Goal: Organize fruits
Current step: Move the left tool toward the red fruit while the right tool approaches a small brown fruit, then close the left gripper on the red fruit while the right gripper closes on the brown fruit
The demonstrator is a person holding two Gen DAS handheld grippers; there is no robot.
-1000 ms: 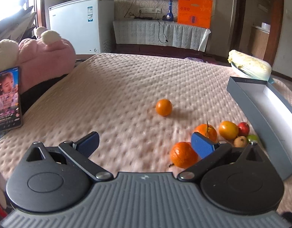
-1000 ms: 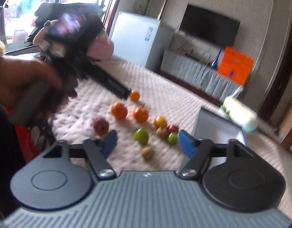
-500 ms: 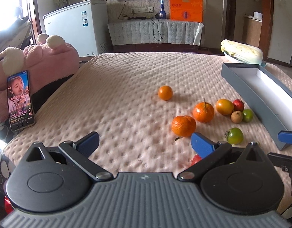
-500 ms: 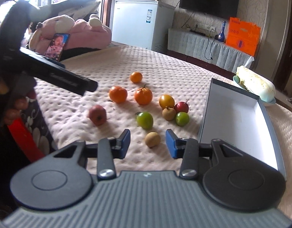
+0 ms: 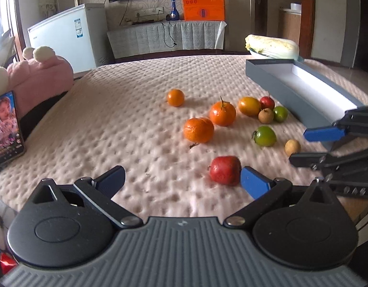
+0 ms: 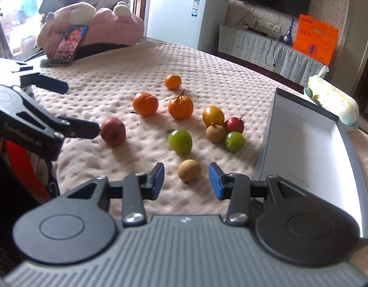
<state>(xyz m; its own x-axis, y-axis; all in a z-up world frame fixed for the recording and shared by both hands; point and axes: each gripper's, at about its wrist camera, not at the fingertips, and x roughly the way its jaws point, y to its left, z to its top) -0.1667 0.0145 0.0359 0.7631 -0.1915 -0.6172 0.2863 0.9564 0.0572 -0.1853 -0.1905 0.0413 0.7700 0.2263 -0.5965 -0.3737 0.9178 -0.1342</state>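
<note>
Between blue pads of right gripper (image 6: 186, 181), gaps both sides: small round tan fruit (image 6: 189, 170). Centre, then close gently; round, may roll. Left gripper (image 5: 182, 179) spread wide, red apple (image 5: 225, 170) at right pad. Grey open box (image 6: 303, 143) at 3 o'clock; green fruit (image 6: 180, 141) at 12, clear.
</note>
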